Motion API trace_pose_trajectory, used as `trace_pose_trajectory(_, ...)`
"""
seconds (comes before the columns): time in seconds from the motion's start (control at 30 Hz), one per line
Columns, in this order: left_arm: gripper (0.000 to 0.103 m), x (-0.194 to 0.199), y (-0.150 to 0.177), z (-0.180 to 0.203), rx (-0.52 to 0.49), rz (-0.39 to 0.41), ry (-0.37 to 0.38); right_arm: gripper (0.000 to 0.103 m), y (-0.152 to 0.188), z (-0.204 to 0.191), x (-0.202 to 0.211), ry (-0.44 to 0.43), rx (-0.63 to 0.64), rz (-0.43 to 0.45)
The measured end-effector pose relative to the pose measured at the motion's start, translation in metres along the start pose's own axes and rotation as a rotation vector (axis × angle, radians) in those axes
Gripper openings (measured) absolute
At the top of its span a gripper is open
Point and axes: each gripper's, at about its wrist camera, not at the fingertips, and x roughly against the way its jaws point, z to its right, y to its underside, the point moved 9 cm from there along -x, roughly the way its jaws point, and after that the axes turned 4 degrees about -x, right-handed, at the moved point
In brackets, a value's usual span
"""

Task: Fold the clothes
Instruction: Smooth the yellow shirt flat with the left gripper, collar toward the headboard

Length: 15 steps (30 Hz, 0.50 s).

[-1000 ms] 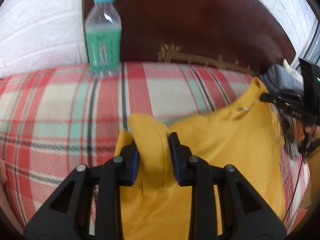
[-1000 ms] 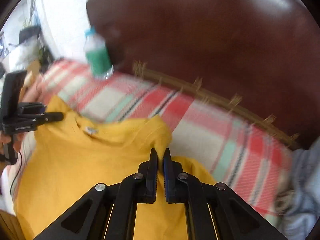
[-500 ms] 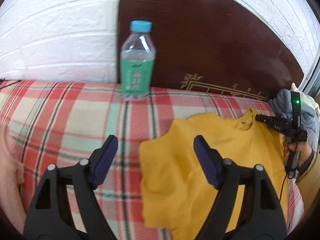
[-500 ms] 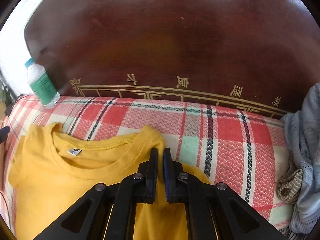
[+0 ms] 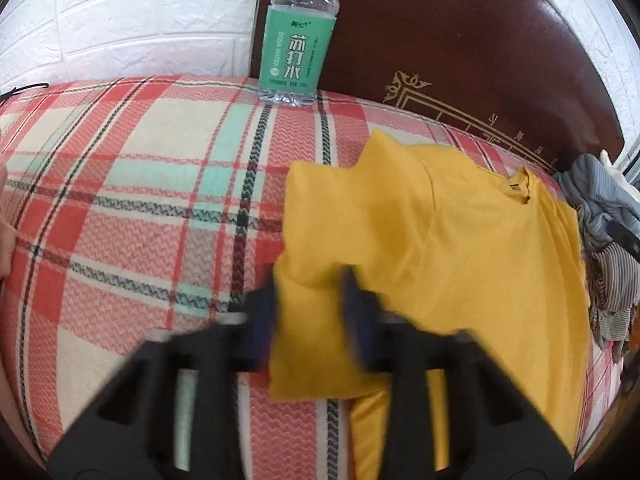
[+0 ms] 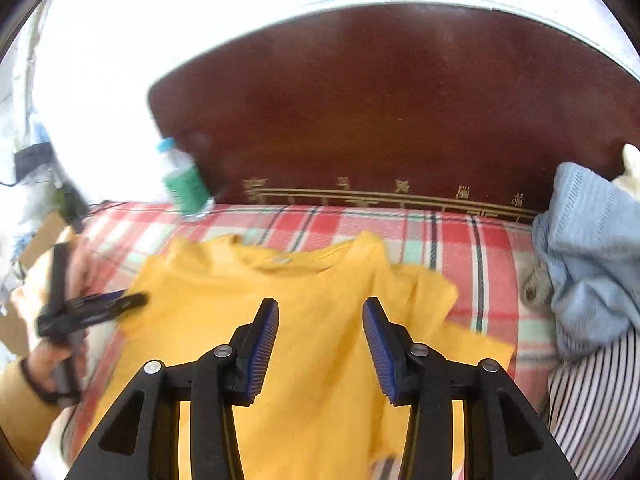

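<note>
A yellow T-shirt (image 5: 440, 240) lies flat on the red plaid bed cover (image 5: 140, 200), collar toward the headboard, its left sleeve folded in over the body. My left gripper (image 5: 310, 304) is blurred by motion; its jaws straddle the shirt's folded left edge with a gap between them. In the right wrist view the shirt (image 6: 320, 320) lies below my right gripper (image 6: 320, 332), which is open and empty above its middle. The left gripper (image 6: 120, 304) shows there at the shirt's left edge.
A water bottle with a green label (image 5: 296, 40) stands at the back by the dark wooden headboard (image 5: 460, 60). A pile of grey, blue and striped clothes (image 6: 592, 300) lies right of the shirt. A white brick wall (image 5: 140, 20) is behind.
My right gripper has let go of the shirt's shoulder, opened and pulled back. My left gripper, wide open half a second ago, has dropped to the shirt's left edge and narrowed around it.
</note>
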Motion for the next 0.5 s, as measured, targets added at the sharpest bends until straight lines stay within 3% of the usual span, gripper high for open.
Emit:
trace_pose_trajectory(0.07, 0.009, 0.006, -0.007, -0.005, 0.023, 0.017, -0.002, 0.046, 0.004, -0.004, 0.013, -0.011, -0.013, 0.010)
trace_pose_trajectory(0.17, 0.008, 0.027, -0.024, -0.021, 0.053, 0.077, -0.010, 0.061, 0.016, -0.007, 0.031, -0.030, -0.056, 0.019)
trace_pose_trajectory(0.27, 0.008, 0.043, -0.040, -0.036, 0.040, 0.120, -0.068, 0.061, 0.034, -0.005, 0.040, -0.040, -0.086, 0.001)
trace_pose_trajectory(0.37, 0.004, 0.052, -0.055, -0.061, 0.049, 0.155, -0.177, 0.061, 0.054, -0.005, 0.042, -0.042, -0.110, -0.029)
trace_pose_trajectory(0.43, 0.004, 0.053, -0.060, -0.077, 0.060, 0.156, -0.191, 0.061, 0.068, -0.005, 0.042, -0.039, -0.121, -0.048)
trace_pose_trajectory(0.5, 0.004, 0.059, -0.053, -0.076, 0.035, 0.164, -0.138, 0.061, 0.085, -0.005, 0.046, -0.038, -0.132, -0.062)
